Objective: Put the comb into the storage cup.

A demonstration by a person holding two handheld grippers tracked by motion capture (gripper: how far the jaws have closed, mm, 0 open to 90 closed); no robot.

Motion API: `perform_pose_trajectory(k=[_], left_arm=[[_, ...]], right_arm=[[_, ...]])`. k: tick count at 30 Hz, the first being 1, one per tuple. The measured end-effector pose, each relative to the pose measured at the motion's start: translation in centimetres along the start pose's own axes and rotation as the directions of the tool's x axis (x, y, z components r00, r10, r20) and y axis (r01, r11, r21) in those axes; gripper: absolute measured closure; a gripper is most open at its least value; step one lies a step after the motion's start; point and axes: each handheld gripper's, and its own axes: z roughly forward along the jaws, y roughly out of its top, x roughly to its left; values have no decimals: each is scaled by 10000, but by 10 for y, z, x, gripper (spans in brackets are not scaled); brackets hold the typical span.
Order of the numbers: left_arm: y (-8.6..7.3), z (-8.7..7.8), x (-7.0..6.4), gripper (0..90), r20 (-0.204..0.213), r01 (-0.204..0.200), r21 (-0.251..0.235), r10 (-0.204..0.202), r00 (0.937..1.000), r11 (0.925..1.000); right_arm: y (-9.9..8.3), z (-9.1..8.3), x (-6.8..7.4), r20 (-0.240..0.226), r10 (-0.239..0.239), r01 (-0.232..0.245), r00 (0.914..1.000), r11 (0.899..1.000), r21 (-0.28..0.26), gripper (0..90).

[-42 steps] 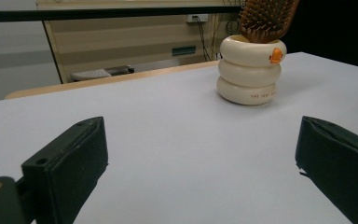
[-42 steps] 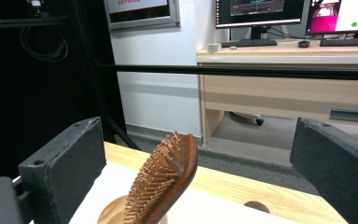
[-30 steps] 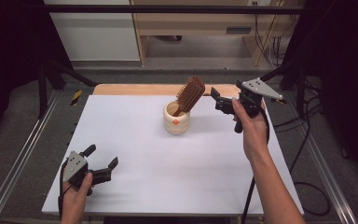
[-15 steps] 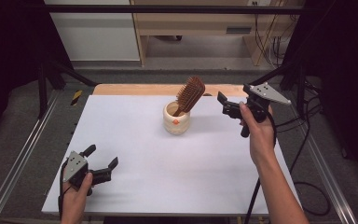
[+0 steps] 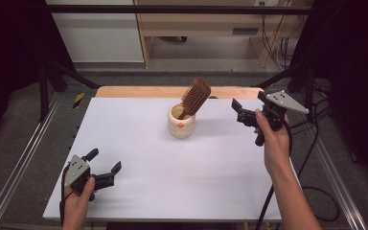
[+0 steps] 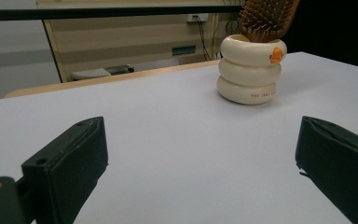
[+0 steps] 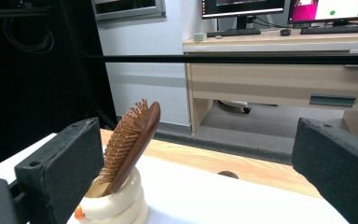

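Here the right tongs (image 5: pixel 239 111) gape wide, empty, the wooden hairbrush (image 5: pixel 195 97) in its cream holder (image 5: pixel 181 121) just to their left. The left tongs (image 5: pixel 104 167) rest wide on the desk (image 5: pixel 139 143), well apart.

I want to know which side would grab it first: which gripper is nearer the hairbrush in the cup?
Right. The right gripper is held above the table just to the right of the hairbrush, open. The left gripper sits low at the near left corner, far from it.
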Motion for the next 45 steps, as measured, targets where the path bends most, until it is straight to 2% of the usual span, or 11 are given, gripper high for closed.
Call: perform_pose_trajectory(k=[22, 45], left_arm=[[0, 0, 0, 21, 37, -45, 41, 45, 10000, 10000], [0, -1, 0, 21, 128, -16, 40, 15, 9999, 10000]], right_arm=[[-26, -25, -18, 98, 172, -171, 9998, 9998, -101, 30], [-58, -42, -23, 28, 60, -60, 10000, 9999, 124, 32]])
